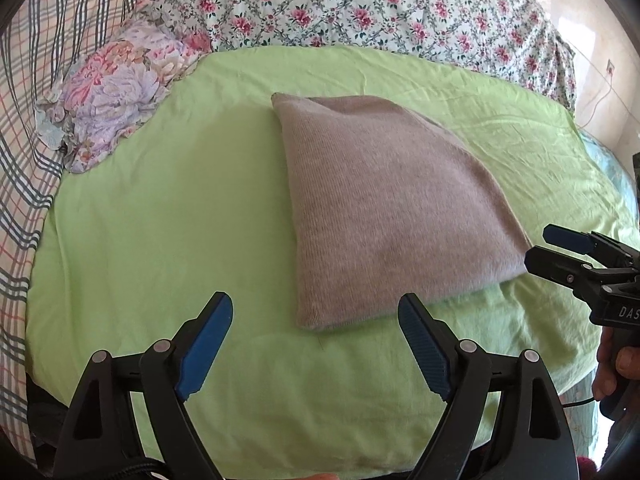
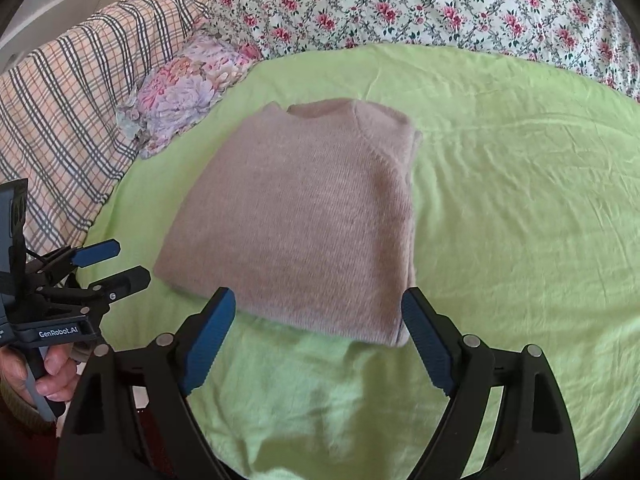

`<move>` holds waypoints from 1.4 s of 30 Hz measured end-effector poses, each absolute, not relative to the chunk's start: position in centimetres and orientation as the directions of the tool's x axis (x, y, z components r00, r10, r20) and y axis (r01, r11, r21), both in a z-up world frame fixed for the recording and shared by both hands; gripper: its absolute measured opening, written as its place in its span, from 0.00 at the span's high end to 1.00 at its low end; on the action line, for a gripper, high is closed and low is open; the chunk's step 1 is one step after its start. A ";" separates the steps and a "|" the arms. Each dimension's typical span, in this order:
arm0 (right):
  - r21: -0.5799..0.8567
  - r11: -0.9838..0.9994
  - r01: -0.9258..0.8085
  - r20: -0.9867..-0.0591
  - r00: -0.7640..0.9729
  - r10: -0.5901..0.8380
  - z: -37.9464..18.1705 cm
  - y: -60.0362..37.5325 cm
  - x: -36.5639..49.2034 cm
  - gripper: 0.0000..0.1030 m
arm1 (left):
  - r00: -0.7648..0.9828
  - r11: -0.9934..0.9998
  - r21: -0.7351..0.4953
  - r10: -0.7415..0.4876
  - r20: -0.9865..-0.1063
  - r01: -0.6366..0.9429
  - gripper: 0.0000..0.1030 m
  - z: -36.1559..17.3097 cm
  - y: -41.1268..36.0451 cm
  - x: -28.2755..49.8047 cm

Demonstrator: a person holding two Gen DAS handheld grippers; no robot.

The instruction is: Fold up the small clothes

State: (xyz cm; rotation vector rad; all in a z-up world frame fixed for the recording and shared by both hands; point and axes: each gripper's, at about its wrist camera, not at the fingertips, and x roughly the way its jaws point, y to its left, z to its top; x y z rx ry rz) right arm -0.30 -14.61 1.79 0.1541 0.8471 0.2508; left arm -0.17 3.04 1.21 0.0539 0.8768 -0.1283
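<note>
A folded pinkish-grey knit sweater (image 1: pixel 384 208) lies flat on a light green sheet (image 1: pixel 160 220); in the right wrist view the sweater (image 2: pixel 304 216) shows its neckline at the far end. My left gripper (image 1: pixel 316 312) is open and empty, just in front of the sweater's near left corner. My right gripper (image 2: pixel 318 308) is open and empty, its fingers either side of the sweater's near edge. Each gripper also shows in the other view: the right one (image 1: pixel 556 248) at the sweater's right corner, the left one (image 2: pixel 116 262) at its left side.
A floral pillow (image 1: pixel 116 96) lies at the sheet's far left. A rose-print quilt (image 1: pixel 360 4) runs along the back and a plaid blanket (image 1: pixel 28 120) along the left. The green sheet (image 2: pixel 520 200) spreads wide to the right of the sweater.
</note>
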 end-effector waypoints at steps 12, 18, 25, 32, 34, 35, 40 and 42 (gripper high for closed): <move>0.239 0.958 -0.157 -0.733 0.618 0.284 2.0 -14.9 1.0 0.16 | 0.631 0.989 0.097 0.004 -0.776 0.113 0.17 2.0 1.8 1.4; 0.245 0.957 -0.152 -0.732 0.619 0.286 2.2 -15.1 1.8 0.16 | 0.629 0.989 0.111 0.024 -0.777 0.100 0.16 2.1 1.6 2.0; 0.243 0.957 -0.160 -0.737 0.610 0.289 2.3 -14.6 2.9 0.16 | 0.636 0.989 0.120 0.037 -0.771 0.088 0.14 2.3 1.4 3.1; 0.248 0.955 -0.164 -0.744 0.598 0.296 2.1 -14.0 3.8 0.15 | 0.625 0.991 0.101 0.027 -0.780 0.083 0.13 1.9 1.3 4.5; 0.249 0.954 -0.167 -0.745 0.596 0.298 2.0 -13.8 4.1 0.15 | 0.623 0.992 0.094 0.022 -0.782 0.083 0.13 1.8 1.3 4.7; 0.250 0.954 -0.168 -0.745 0.596 0.300 2.0 -13.8 4.2 0.15 | 0.622 0.992 0.091 0.020 -0.782 0.082 0.13 1.8 1.2 4.8; 0.251 0.954 -0.166 -0.746 0.595 0.299 2.0 -13.8 4.5 0.15 | 0.626 0.992 0.089 0.016 -0.780 0.085 0.13 2.0 1.2 5.1; 0.253 0.954 -0.162 -0.746 0.595 0.299 2.0 -13.7 4.5 0.15 | 0.627 0.992 0.089 0.015 -0.779 0.087 0.13 2.0 1.2 5.1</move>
